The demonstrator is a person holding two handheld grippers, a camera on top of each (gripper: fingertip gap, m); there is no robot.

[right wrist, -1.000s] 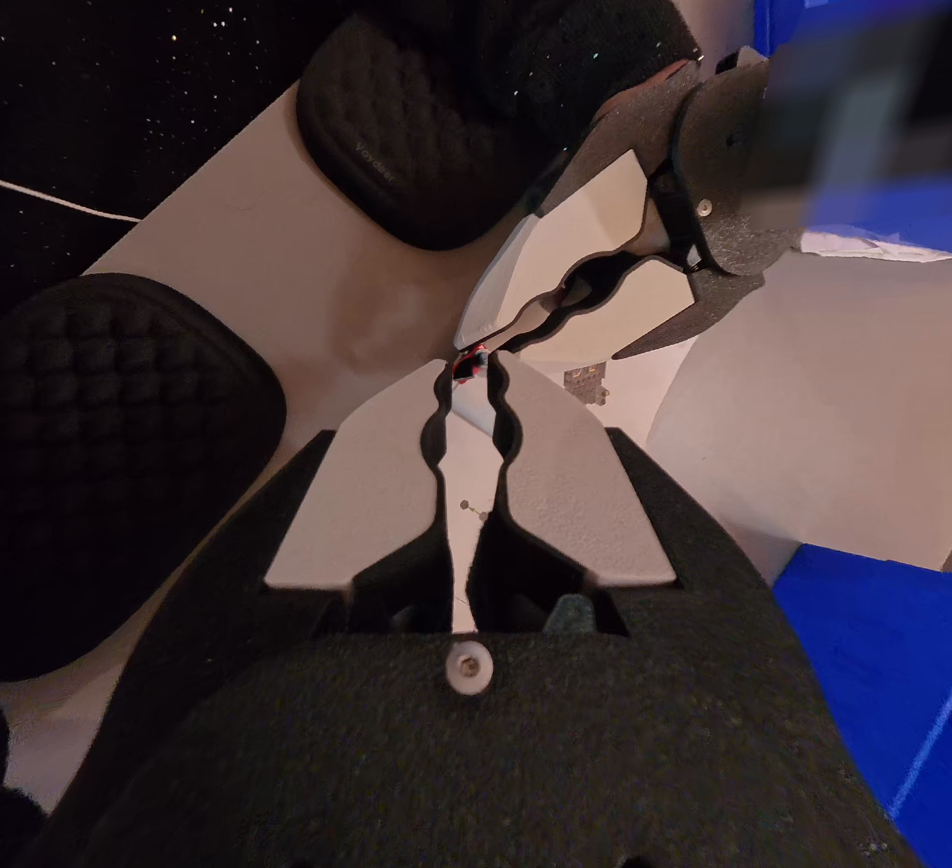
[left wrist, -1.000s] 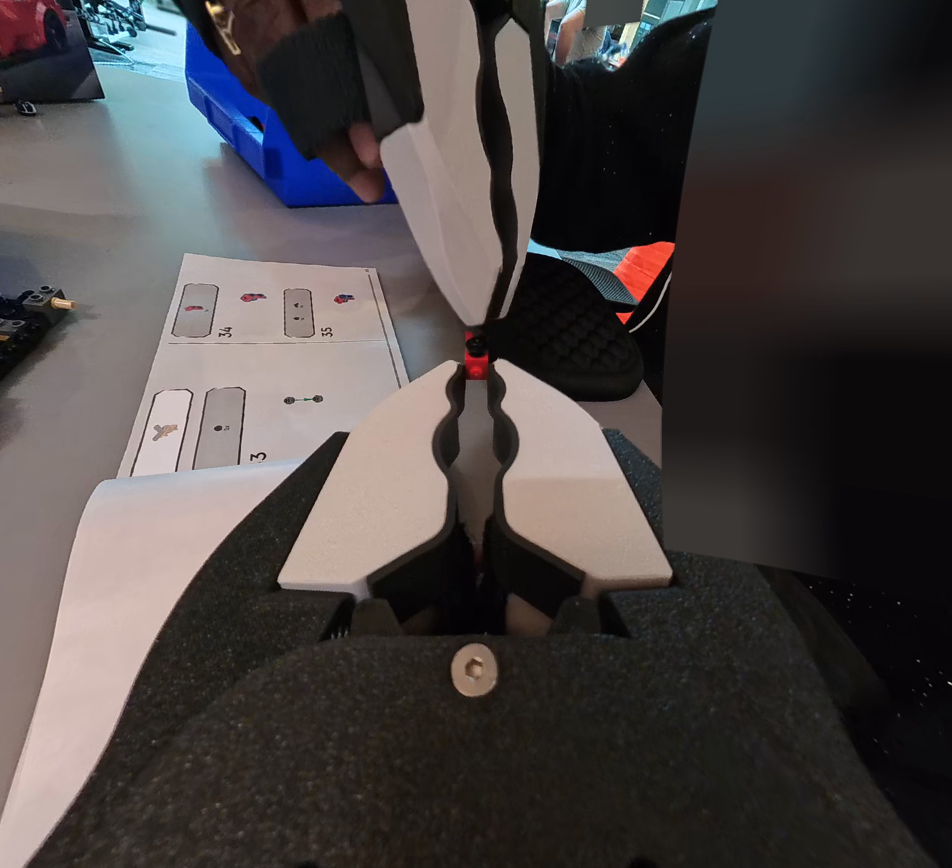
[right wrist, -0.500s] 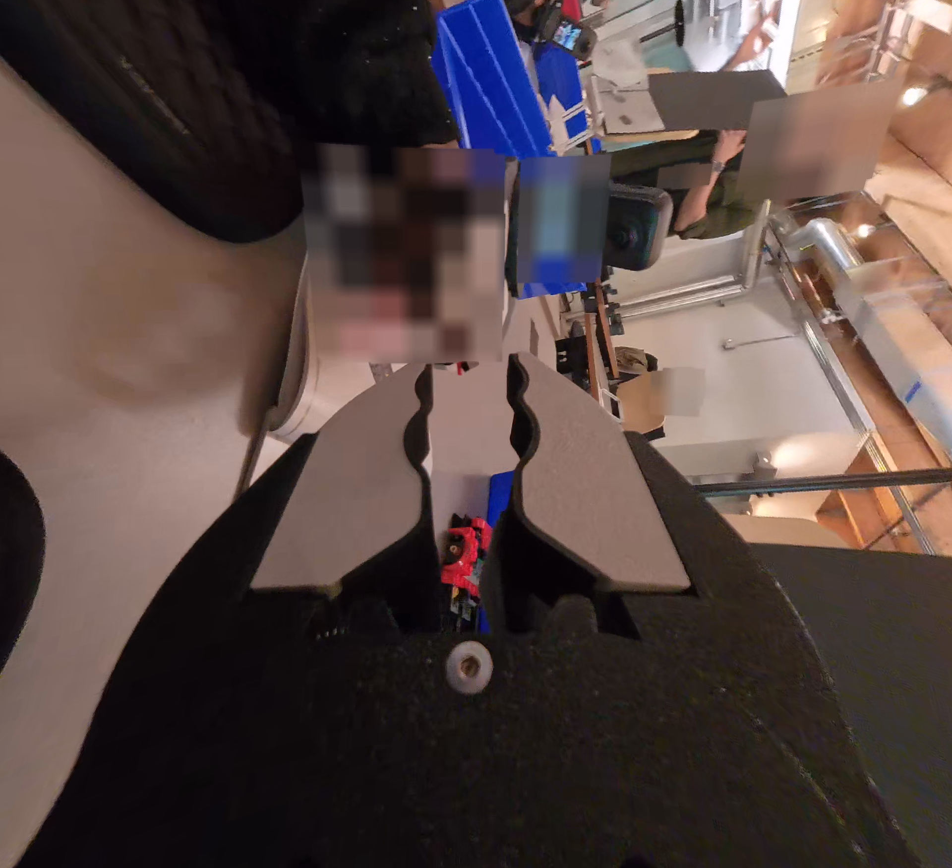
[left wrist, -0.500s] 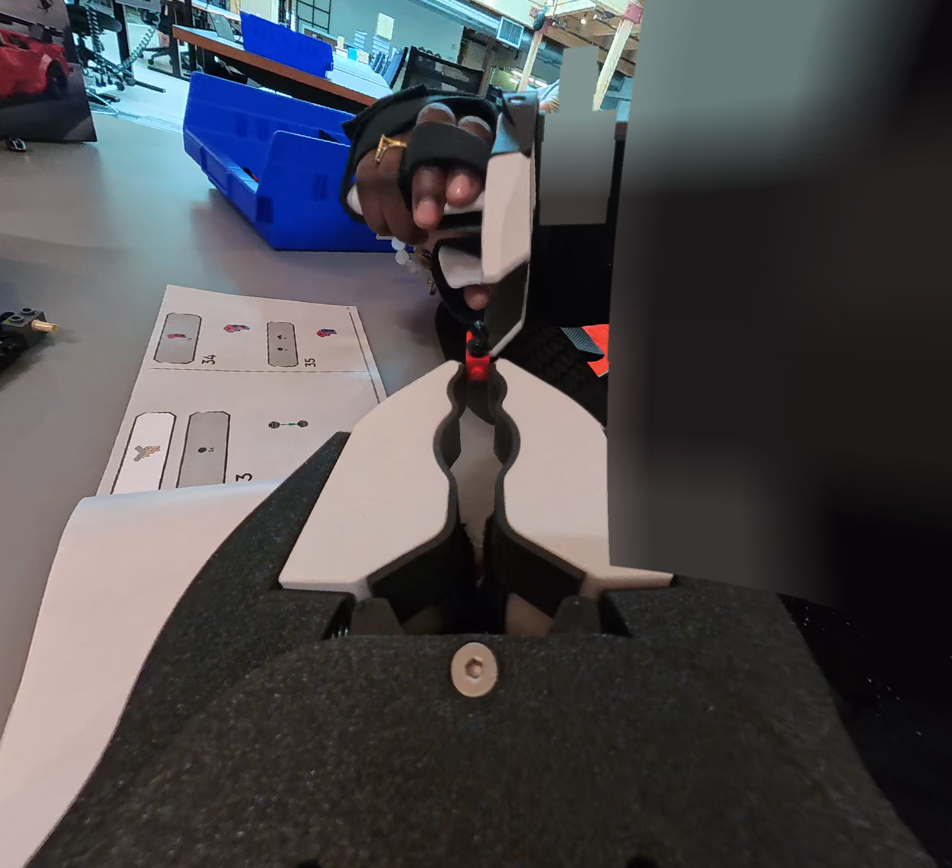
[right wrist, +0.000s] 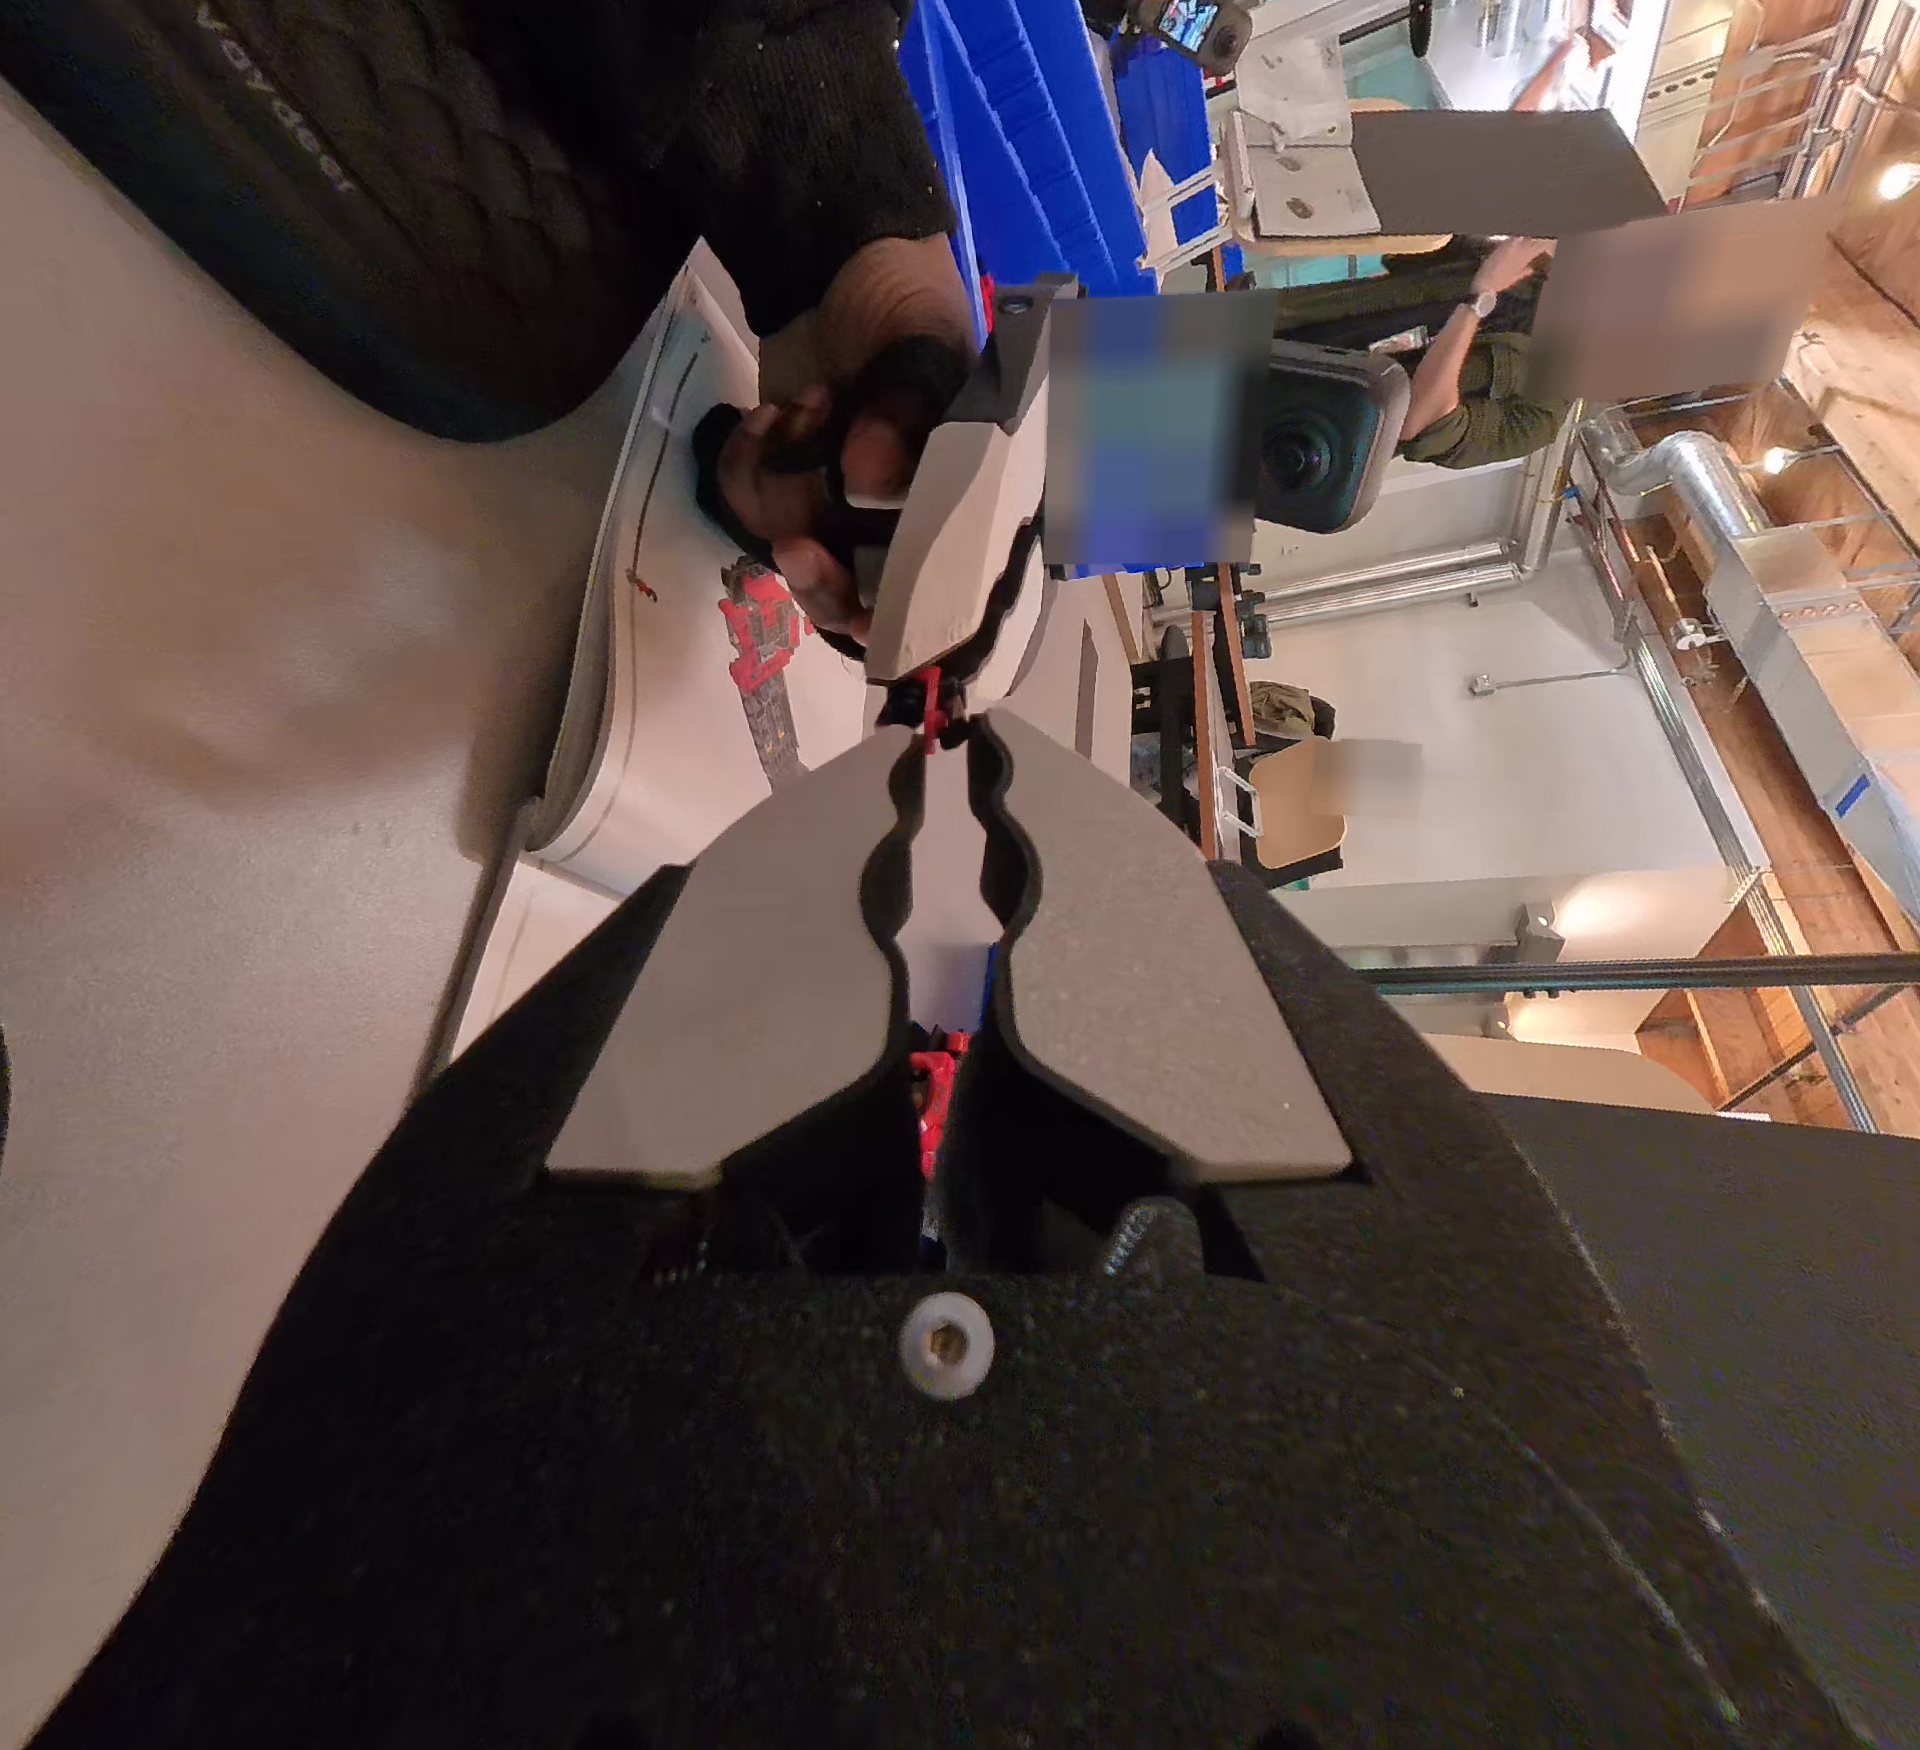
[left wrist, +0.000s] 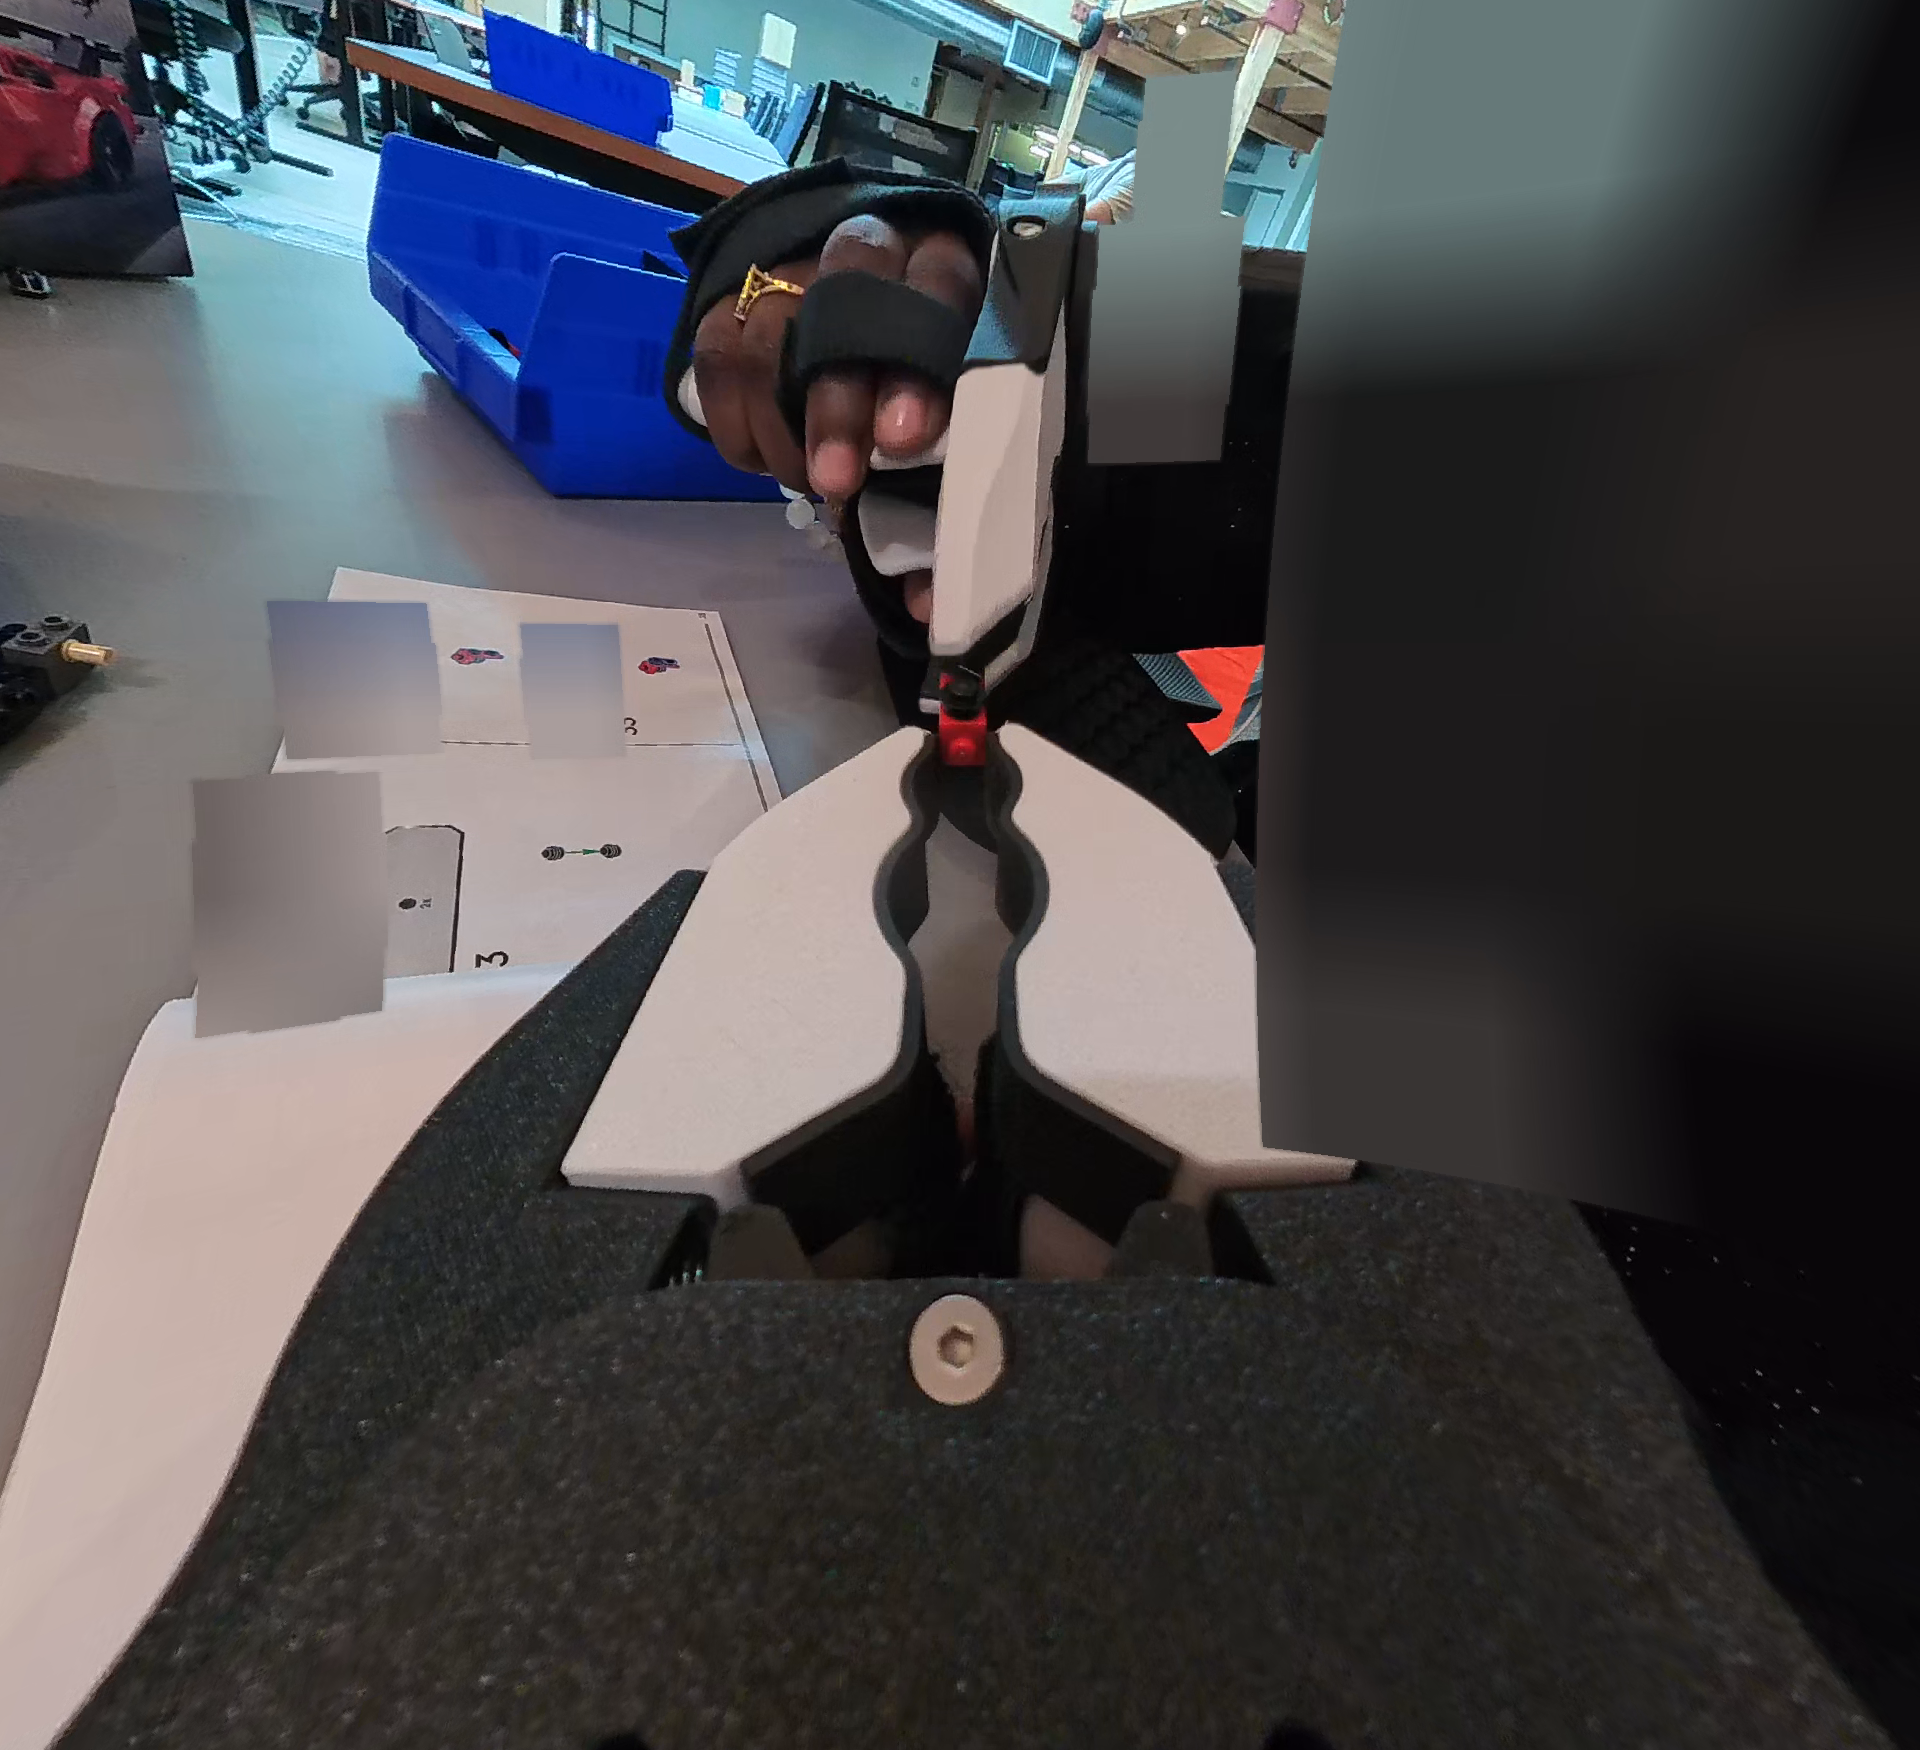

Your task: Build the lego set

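My left gripper (left wrist: 961,753) is shut on a small red brick (left wrist: 961,742) at its fingertips, held above the table. My right gripper (left wrist: 961,674) comes down from above, held by a hand in a black strap (left wrist: 862,370). It is shut on a small black piece (left wrist: 963,688) that meets the top of the red brick. In the right wrist view my right gripper (right wrist: 943,736) points tip to tip at the left gripper (right wrist: 923,677). The red and black pieces (right wrist: 928,705) sit between the two sets of tips.
An open instruction booklet (left wrist: 623,796) lies on the grey table (left wrist: 208,474) to the left. A blue bin (left wrist: 540,350) stands behind it. A dark Lego assembly (left wrist: 42,661) is at the left edge and a box with a red car picture (left wrist: 62,121) is far left. A black padded rest (left wrist: 1122,724) lies beyond the grippers. Both grippers' tips are close together, under 4 cm apart. My left gripper's tips are some 20 cm from the dark Lego assembly (left wrist: 42,661).
The right gripper has pulled back from close over the left one and now stands upright farther off. Its view swung from the table to the room. The pieces stay tip to tip.
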